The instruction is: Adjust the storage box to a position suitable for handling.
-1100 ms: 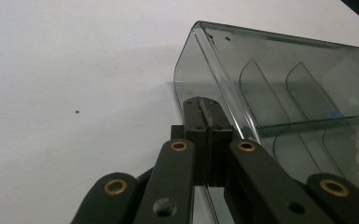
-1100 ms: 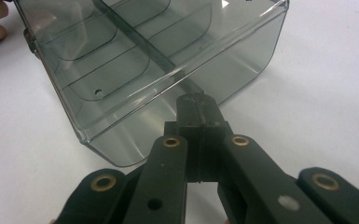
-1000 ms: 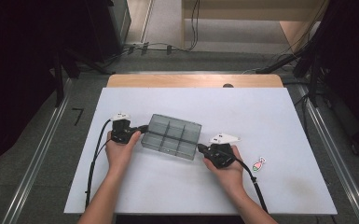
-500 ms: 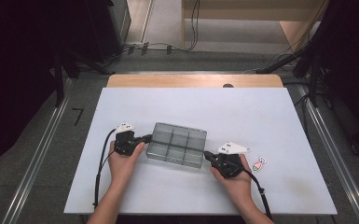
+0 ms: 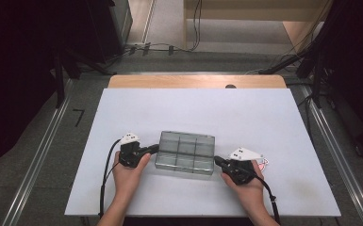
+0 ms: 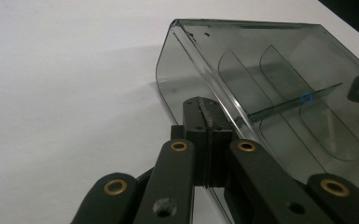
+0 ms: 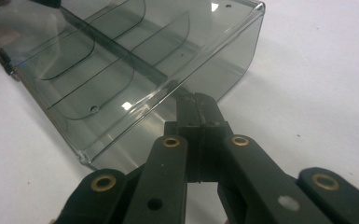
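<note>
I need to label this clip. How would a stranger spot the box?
Look at the white table, near edge, between the two hands. The box lies there: smoky clear plastic, split into six compartments. The small pink-and-white item nearby is far smaller.

Clear smoky-grey plastic organiser box (image 5: 185,151), rectangular, lidless, open side up, divided into 6 compartments (2 rows x 3), all empty. Sits on white table, near-centre, slightly skewed, right end a bit nearer than left.
</note>
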### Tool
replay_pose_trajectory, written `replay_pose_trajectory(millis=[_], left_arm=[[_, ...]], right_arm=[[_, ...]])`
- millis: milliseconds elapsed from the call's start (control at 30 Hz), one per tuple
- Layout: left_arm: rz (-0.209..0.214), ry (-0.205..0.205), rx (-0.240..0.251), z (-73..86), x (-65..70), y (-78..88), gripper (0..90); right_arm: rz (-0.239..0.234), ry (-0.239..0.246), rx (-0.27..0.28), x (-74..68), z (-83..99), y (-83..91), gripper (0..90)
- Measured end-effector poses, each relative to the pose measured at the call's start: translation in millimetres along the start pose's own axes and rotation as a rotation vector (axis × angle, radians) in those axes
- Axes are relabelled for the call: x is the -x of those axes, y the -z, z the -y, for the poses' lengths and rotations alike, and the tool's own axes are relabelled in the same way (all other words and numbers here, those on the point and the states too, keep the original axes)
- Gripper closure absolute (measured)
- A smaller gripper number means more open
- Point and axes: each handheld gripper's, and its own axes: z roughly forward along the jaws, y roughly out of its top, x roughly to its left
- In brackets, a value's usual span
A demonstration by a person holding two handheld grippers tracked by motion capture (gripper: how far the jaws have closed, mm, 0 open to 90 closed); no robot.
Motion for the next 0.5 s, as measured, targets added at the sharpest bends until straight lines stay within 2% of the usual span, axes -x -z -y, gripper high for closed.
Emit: replay_pose_trajectory(millis=[267,500], left_arm=[[0.037,-0.001,0.005,8.1,15.9,1.2,89.8],[0.059,-0.024,-0.001,12.3,29.4,-3.3,89.8]], right_arm=[[0.003,-0.015,-0.004,10.7,5.2,9.1,87.9],[0.022,-0.036,-0.001,22.2,8.5,16.4,87.9]])
